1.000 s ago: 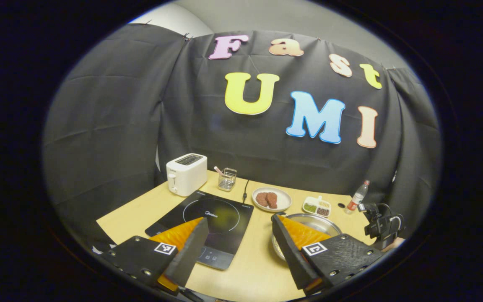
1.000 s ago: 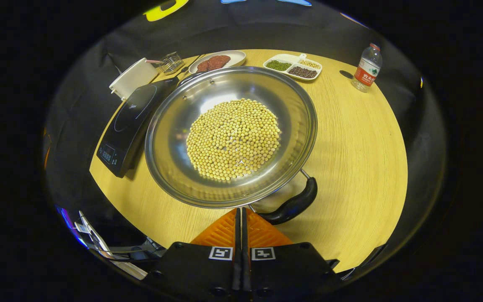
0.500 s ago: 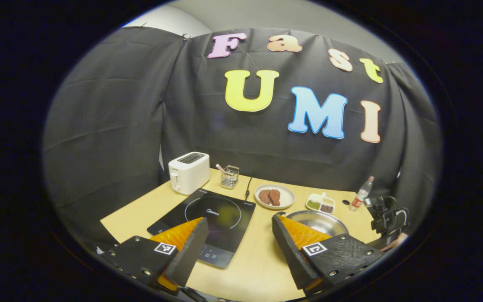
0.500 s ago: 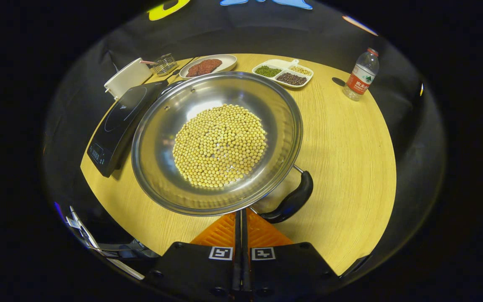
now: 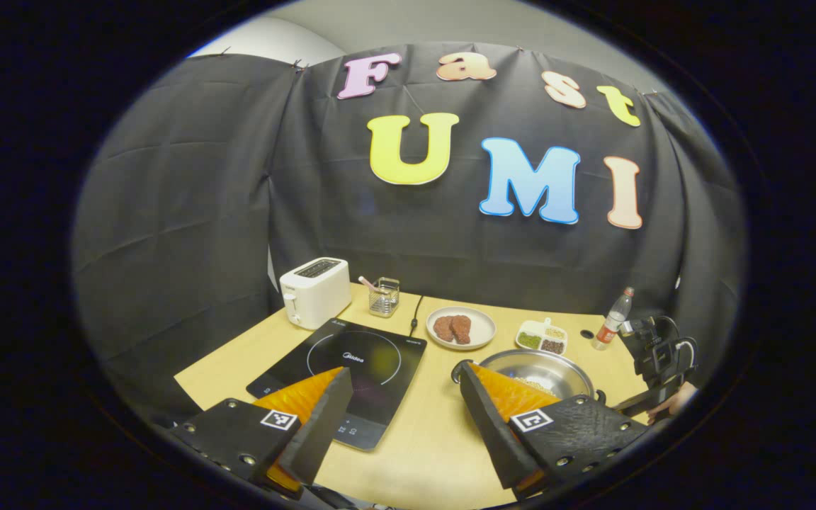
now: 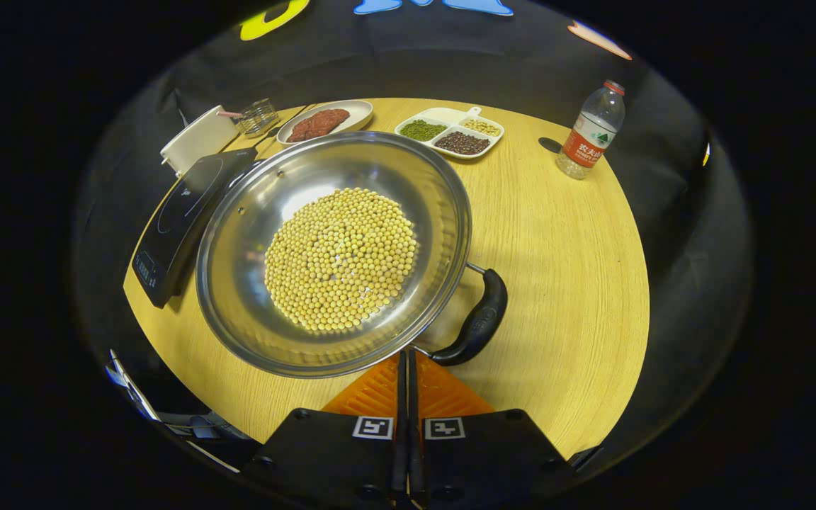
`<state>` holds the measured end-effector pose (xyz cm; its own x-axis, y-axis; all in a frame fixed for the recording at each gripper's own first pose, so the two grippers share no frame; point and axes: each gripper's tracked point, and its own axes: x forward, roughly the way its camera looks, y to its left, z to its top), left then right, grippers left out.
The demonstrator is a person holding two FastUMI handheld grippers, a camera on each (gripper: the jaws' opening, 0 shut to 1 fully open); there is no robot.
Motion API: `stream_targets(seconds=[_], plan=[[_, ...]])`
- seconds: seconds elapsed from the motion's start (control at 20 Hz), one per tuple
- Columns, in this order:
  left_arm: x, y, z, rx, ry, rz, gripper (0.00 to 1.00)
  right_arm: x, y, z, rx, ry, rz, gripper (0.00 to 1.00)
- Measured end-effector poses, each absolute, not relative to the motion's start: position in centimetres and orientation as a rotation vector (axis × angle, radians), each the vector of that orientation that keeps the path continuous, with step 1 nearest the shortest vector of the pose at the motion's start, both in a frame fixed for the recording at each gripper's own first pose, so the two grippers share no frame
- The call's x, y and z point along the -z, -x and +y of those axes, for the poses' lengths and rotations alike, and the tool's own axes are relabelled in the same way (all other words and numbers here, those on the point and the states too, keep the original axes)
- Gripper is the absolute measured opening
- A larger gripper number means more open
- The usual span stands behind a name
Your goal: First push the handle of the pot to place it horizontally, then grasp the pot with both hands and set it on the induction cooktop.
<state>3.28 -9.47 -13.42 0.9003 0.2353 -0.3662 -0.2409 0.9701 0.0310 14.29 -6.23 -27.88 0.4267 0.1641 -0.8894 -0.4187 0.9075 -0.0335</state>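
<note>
One cooktop printed "Midea", steel pot

In the left gripper view, the pot sits half hidden behind the left gripper's right finger, so its near rim and handle are covered. In the right gripper view, the pot covers the right edge of the cooktop, and beyond the cooktop the toaster is too small to make out details.
</note>
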Motion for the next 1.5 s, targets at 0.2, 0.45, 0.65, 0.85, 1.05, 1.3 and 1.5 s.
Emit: stream_targets(seconds=[0.2, 0.45, 0.65, 0.85, 1.05, 1.3, 1.5], plan=[[13.8, -3.7, -11.0, -0.245, -0.006, 0.395, 0.93, 27.8, -15.6, -6.9, -0.359, 0.211, 1.067, 0.01], [14.5, -4.1, -13.2, -0.257, 0.013, 0.427, 0.93, 28.1, -17.2, -8.2, -0.351, 0.188, 1.055, 0.02], [14.7, -4.2, -14.9, -0.263, 0.017, 0.442, 0.93, 28.2, -18.1, -8.2, -0.373, 0.147, 1.045, 0.02], [14.8, -4.5, -16.6, -0.273, 0.000, 0.451, 0.90, 28.2, -18.8, -8.2, -0.397, 0.104, 1.039, 0.02], [15.7, -3.9, -18.6, -0.304, 0.045, 0.481, 0.93, 28.2, -19.1, -8.5, -0.419, 0.054, 1.024, 0.02], [15.8, -3.3, -20.1, -0.317, 0.030, 0.496, 0.93, 27.5, -18.7, -9.0, -0.459, -0.018, 1.008, 0.02], [15.1, -4.3, -19.7, -0.301, 0.001, 0.482, 0.90, 26.0, -19.2, -11.3, -0.406, -0.031, 0.925, 0.17]])
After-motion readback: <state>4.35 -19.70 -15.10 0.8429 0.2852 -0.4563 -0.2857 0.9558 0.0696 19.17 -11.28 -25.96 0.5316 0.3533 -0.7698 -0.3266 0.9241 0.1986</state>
